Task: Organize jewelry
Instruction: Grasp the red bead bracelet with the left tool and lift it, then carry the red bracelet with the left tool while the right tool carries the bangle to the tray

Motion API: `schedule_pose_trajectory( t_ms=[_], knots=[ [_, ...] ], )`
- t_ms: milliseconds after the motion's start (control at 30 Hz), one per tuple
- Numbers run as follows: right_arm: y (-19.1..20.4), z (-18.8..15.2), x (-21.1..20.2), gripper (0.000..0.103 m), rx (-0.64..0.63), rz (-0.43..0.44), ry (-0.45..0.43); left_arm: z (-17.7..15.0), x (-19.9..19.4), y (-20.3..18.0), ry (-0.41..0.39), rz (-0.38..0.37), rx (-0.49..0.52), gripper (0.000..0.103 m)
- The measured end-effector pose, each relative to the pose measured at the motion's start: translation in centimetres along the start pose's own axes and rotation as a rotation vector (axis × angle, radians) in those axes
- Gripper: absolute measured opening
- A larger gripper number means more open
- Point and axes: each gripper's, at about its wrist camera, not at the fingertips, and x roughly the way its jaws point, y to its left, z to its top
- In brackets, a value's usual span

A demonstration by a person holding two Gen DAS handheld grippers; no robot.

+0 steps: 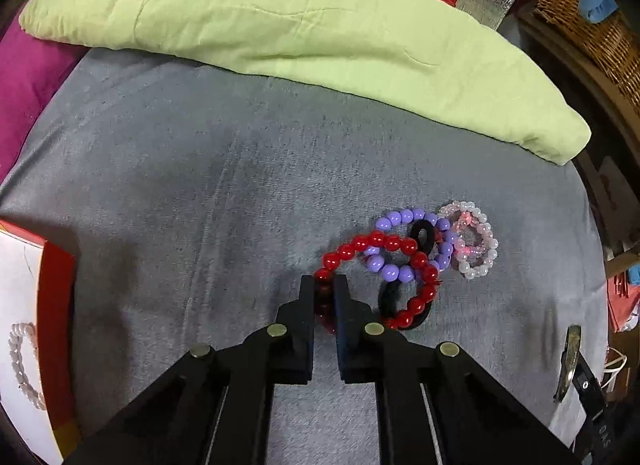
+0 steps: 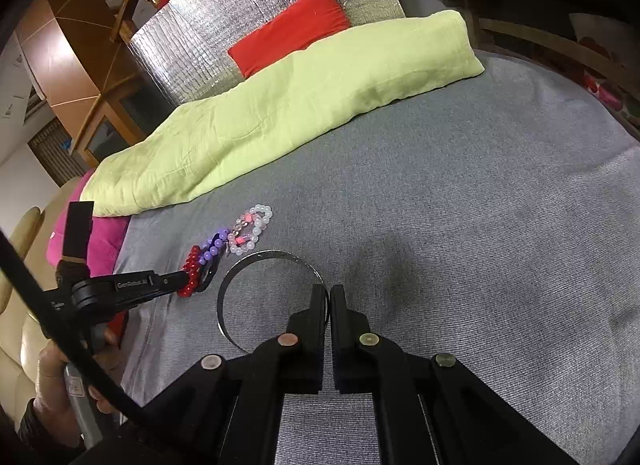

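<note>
The left gripper [image 1: 323,285] pinched the red bracelet [image 1: 384,243], loose and light, tangled in the pile on the bed [image 1: 200,185]. The right gripper [image 2: 330,293] clamped the stiff bangle [image 2: 260,255] by its rim.

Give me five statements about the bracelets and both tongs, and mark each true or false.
1. The left tongs are shut on the red bead bracelet. True.
2. The right tongs hold the purple bead bracelet. False: they grip a silver bangle.
3. A pearl bracelet lies in the red-edged box. True.
4. The bracelets lie on the green pillow. False: on the grey cloth.
5. The pink bracelet is in the box. False: it lies beside the purple one.
</note>
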Motion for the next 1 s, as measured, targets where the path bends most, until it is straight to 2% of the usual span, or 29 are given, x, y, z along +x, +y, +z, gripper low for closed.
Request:
schedule_pose_trajectory(
  t_ms=[367, 733, 1000],
  knots=[
    [0.7, -0.2, 0.0, 0.003, -0.019, 0.010, -0.003, -6.1, -6.0, 2.9, -0.127, 0.026, -0.002, 0.009],
    [0.9, -0.1, -0.5, 0.003, -0.023, 0.029, -0.017, -7.0, -12.2, 3.6, -0.261, 0.054, 0.008, 0.009],
    [0.8, 0.0, -0.5, 0.003, -0.009, 0.037, -0.023, -7.1, -14.1, 4.4, -0.290, 0.098, 0.011, 0.009]
  ],
)
